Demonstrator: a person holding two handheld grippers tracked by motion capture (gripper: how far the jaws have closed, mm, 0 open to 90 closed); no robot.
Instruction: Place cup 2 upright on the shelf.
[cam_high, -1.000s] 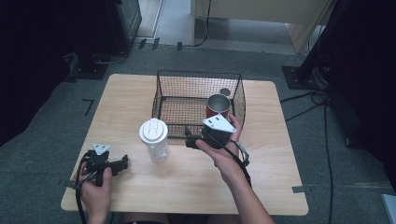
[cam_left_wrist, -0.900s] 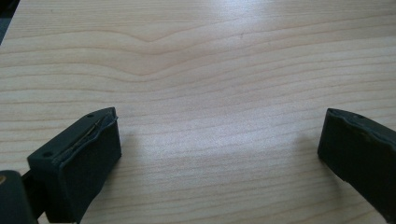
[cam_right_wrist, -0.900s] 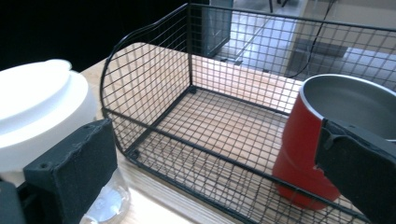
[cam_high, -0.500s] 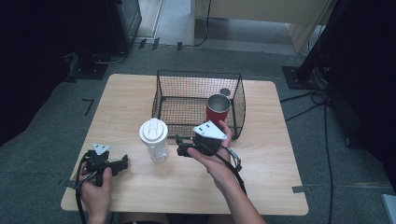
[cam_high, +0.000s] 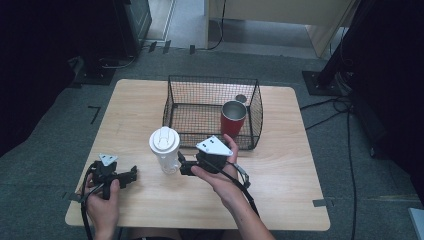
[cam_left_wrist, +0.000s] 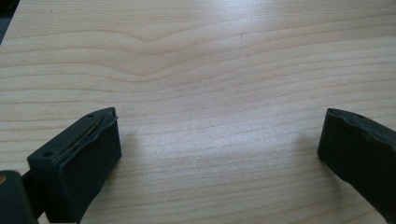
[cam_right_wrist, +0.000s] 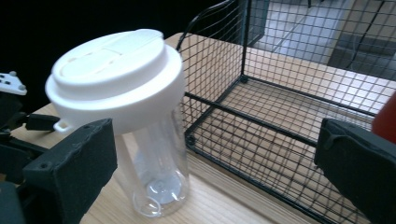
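Right gripper (cam_high: 184, 165) sits just beside the cup (cam_high: 165, 149), jaws spread wide — left gripper (cam_high: 131, 176) rests apart on the table (cam_high: 280, 165), also agape

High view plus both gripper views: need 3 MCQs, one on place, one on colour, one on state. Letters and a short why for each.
1. Where does the red metal cup stand?
A. inside the wire basket
B. on the table beside the left gripper
C. on the floor

2. What colour is the lid of the clear tumbler?
A. black
B. white
C. red

3. How are the jaws of the right gripper?
A. shut on the tumbler
B. shut on the basket wire
C. open, holding nothing

Answers:
1 A: the high view shows the cup within the mesh walls, in the basket's right near corner.
2 B: the white lid caps the tumbler in both the high view and the right gripper view.
3 C: the right gripper view shows its jaws wide apart, with the tumbler just inside the left one and not clamped.
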